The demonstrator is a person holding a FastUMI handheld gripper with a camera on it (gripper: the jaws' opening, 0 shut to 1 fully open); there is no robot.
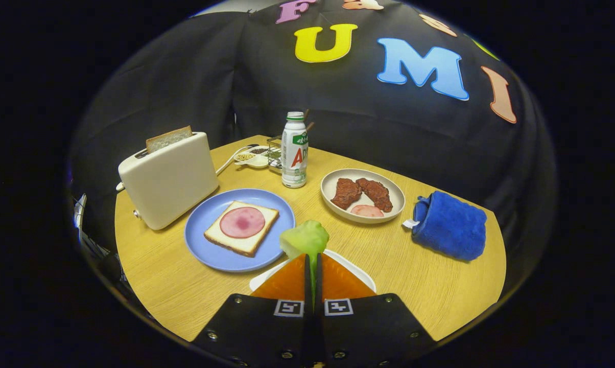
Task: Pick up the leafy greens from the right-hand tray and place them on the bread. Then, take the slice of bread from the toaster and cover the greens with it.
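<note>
My gripper (313, 258) is shut on a pale green leaf of greens (304, 238), held by its stem between the fingers above a white tray (359, 273). Ahead and to the left, a blue plate (205, 250) carries a bread slice (242, 228) topped with a round pink ham slice (242, 222). The leaf hangs just off the plate's near right rim. Further left stands a cream toaster (168, 179) with a second bread slice (168, 138) sticking out of its slot.
A white drink bottle (294, 150) stands beyond the blue plate, with small condiment dishes (254, 157) behind it. A beige plate with meat pieces (362, 196) sits ahead to the right, and a rolled blue towel (450, 225) lies further right on the round wooden table (420, 276).
</note>
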